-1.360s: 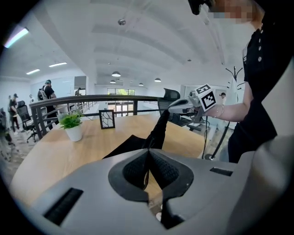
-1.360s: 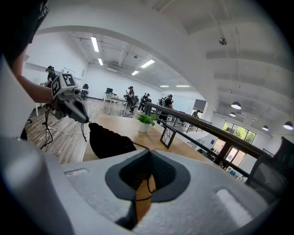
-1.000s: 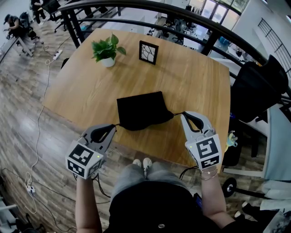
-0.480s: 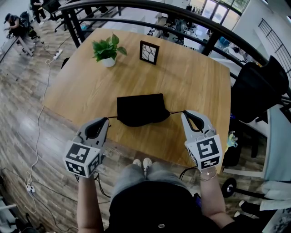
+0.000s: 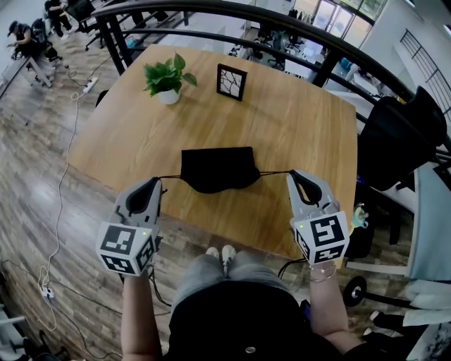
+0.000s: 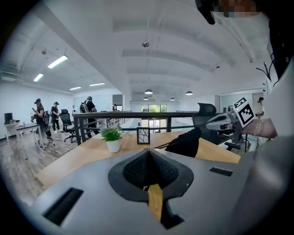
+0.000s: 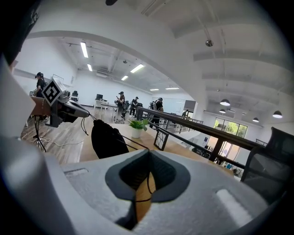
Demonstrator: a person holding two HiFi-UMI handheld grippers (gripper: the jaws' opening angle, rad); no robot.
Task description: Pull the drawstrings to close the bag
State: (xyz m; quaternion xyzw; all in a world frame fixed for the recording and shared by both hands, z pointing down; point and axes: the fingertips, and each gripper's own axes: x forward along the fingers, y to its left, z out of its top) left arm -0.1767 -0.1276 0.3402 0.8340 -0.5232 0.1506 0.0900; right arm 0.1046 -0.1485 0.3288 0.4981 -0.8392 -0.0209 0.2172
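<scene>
A black drawstring bag (image 5: 216, 169) lies on the wooden table (image 5: 296, 134), its mouth toward me. A thin black cord runs out from each side of it. My left gripper (image 5: 156, 182) is shut on the left drawstring (image 5: 170, 176), which is stretched taut. My right gripper (image 5: 292, 174) is shut on the right drawstring (image 5: 276, 172), also taut. In the left gripper view the shut jaws (image 6: 148, 149) point at the bag (image 6: 186, 143), with the cord (image 6: 161, 146) leading to it. In the right gripper view the cord (image 7: 138, 144) runs from the shut jaws (image 7: 149, 150) to the bag (image 7: 108, 137).
A small potted plant (image 5: 166, 79) and a black picture frame (image 5: 230, 80) stand at the table's far side. A black railing (image 5: 232, 14) runs behind the table. A black chair (image 5: 402, 134) is at the right. Both grippers hang just off the table's near edge.
My left gripper has moved away from the bag and turned, pulling its cord straight. The bag's mouth has gathered narrower. The right gripper has hardly moved.
</scene>
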